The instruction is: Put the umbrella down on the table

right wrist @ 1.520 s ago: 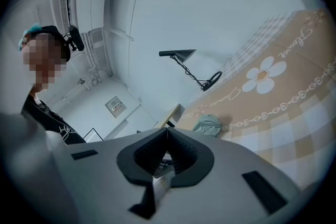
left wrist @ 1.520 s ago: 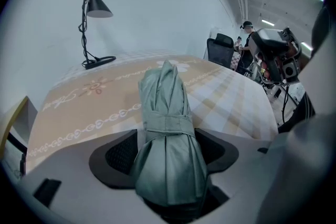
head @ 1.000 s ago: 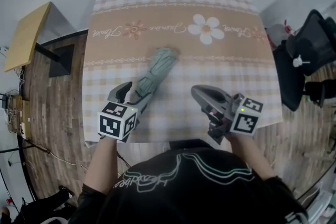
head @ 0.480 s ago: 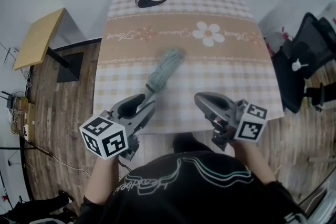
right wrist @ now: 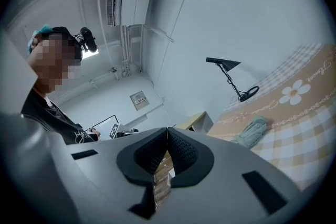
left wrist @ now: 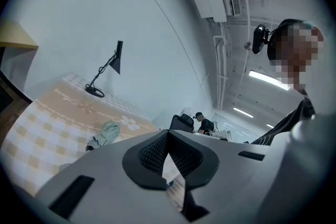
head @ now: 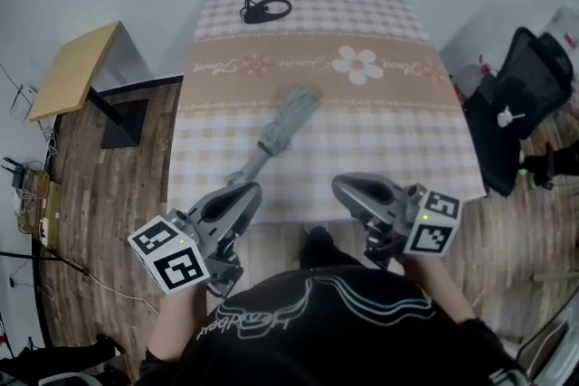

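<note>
The folded pale green umbrella [head: 285, 117] lies flat on the checked tablecloth of the table [head: 398, 131], its dark handle end [head: 238, 177] pointing toward the near edge. My left gripper [head: 242, 193] hovers just short of that handle, clear of it, jaws shut and empty. My right gripper [head: 346, 189] hangs over the table's near edge, also shut with nothing in it. The left gripper view shows the umbrella [left wrist: 105, 133] far beyond the left gripper's [left wrist: 168, 132] closed tips. In the right gripper view the umbrella [right wrist: 252, 131] lies off to the right of the right gripper's [right wrist: 167, 129] closed tips.
A black desk lamp [head: 265, 10] stands at the table's far edge. A wooden side table [head: 74, 70] is on the left and a black office chair [head: 525, 90] on the right. Wooden floor surrounds the table.
My left gripper has drawn back from the umbrella's handle toward the person, risen and closed. The right gripper has also pulled back. The umbrella stays where it lay.
</note>
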### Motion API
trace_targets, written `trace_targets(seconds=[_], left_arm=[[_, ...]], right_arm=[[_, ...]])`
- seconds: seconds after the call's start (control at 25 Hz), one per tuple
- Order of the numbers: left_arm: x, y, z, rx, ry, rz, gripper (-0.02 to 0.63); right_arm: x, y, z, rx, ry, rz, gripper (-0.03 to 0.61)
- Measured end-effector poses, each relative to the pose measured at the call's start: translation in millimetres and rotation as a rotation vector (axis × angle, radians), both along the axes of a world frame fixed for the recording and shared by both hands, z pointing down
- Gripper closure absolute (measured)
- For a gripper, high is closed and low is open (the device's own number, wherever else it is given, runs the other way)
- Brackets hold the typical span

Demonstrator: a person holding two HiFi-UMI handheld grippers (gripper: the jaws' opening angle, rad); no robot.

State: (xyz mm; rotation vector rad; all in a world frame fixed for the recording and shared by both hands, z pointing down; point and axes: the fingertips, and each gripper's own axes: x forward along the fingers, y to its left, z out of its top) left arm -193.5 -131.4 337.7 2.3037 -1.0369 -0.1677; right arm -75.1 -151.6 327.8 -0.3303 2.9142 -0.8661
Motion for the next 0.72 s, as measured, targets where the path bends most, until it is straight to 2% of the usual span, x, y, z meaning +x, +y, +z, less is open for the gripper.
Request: trace_targets(seconds=[0.28,0.52,0.72], left_arm=[[10.7,24.1,-13.0,0.072,-0.012,0.04,0.617],[16.3,30.3,-17.9,0.078,0.013,0.056,0.617],[20.5,32.6,-21.3,0.092,0.003,0.069,0.617]], right_arm=[[-2.7,27.7,-5.5,0.05,0.013,-0.042,0.566],[-3.2,35.0,-10.8,0.047,0.004,-0.053,0.566],[-2.3,38.7,-13.3,0.053,0.004,-0.05,0.566]])
